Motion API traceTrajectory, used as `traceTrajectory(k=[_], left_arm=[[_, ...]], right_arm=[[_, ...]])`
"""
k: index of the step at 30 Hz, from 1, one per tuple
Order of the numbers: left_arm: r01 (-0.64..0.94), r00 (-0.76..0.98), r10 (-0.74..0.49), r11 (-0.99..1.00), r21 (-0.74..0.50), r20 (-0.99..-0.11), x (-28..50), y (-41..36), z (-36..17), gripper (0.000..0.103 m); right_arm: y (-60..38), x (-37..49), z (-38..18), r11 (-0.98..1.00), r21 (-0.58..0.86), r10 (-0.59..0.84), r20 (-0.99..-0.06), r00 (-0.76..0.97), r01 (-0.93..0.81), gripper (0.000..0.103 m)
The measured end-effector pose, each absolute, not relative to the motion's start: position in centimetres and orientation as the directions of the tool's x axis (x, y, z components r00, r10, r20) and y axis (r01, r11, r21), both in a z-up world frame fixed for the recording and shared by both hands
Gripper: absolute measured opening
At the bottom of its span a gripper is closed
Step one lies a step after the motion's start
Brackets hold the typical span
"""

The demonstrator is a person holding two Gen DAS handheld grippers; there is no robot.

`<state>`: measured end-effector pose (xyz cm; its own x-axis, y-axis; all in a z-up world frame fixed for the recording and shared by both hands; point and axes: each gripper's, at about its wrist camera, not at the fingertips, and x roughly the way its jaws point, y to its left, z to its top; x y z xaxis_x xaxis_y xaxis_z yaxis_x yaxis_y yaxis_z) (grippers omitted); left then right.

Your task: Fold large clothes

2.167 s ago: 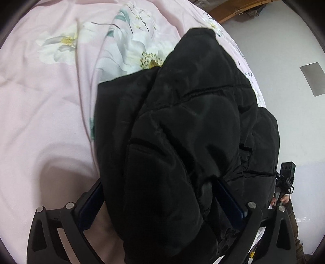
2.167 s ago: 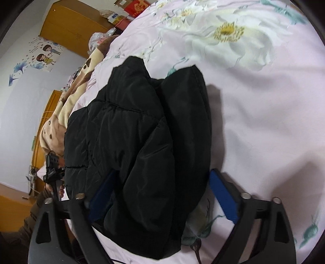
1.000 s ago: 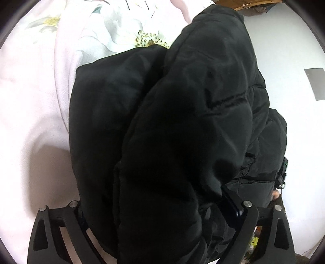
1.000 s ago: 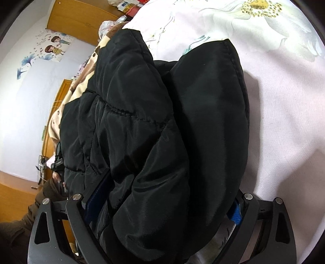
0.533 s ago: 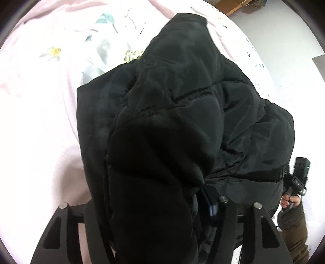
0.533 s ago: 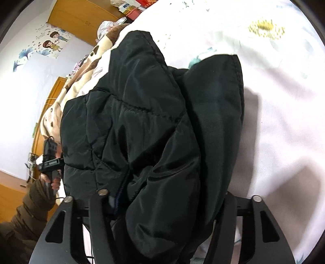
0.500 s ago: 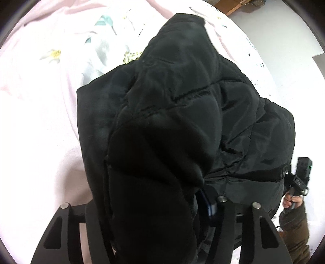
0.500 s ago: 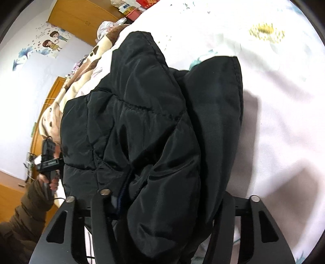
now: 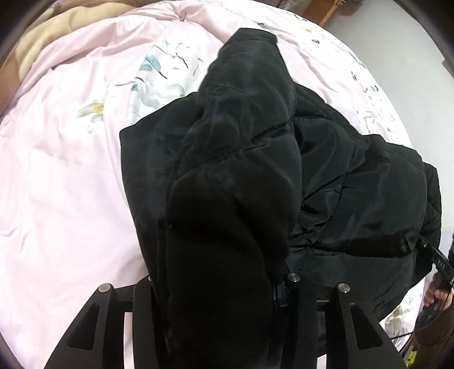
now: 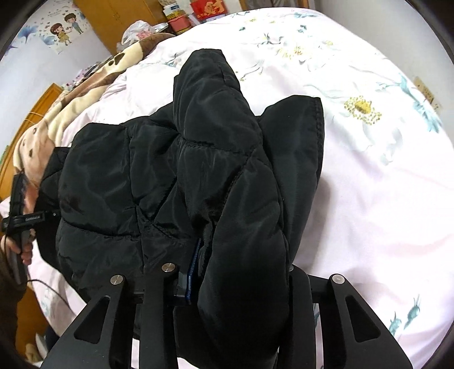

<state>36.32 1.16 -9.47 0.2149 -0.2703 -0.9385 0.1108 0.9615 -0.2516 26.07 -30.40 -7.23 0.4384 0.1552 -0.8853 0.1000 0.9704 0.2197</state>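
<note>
Bedspread [image 9: 56, 176], pink with white flower print, covers the bed and carries the load. Blanket [image 10: 42, 125], beige with brown spots, bunched at the far left edge of the bed in the right wrist view. Wooden cabinet [image 10: 113, 14] and cartoon wall sticker [image 10: 61, 31] behind it; red boxes [image 10: 208, 10] near the head of the bed. Black padded jacket [image 9: 255, 170], quilted, heaped in thick folds on the bedspread, filling the middle of both views and hiding most of each tool's fingers. Left gripper [image 9: 218, 283]: fingers drawn close, clamped on a thick fold of the jacket. Right gripper [image 10: 241, 272]: fingers likewise narrowed and pinching a fold, blue pad [image 10: 193, 269] pressed against the fabric.
</note>
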Motion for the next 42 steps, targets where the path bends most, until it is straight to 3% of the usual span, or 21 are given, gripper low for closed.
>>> traceTrajectory(k=[11, 24, 42], left_arm=[[0.098, 0.256, -0.342, 0.940, -0.328, -0.904, 33.8, 7.3, -5.2, 0.040], [0.086, 0.352, -0.302, 0.953, -0.291, -0.886, 31.0, 13.5, 2.1, 0.039], [-0.078, 0.364, -0.190, 0.969, -0.233, -0.912, 27.6, 25.5, 0.1, 0.039]], right_arm=[[-26.4, 25.5, -1.9, 0.980, 0.191, 0.134, -0.845, 0.518, 0.059, 0.029], [-21.3, 24.3, 2.3, 0.967, 0.256, 0.218, -0.788, 0.576, -0.015, 0.029], [-9.5, 24.8, -1.3, 0.934, 0.348, 0.335, -0.775, 0.537, -0.081, 0.029]])
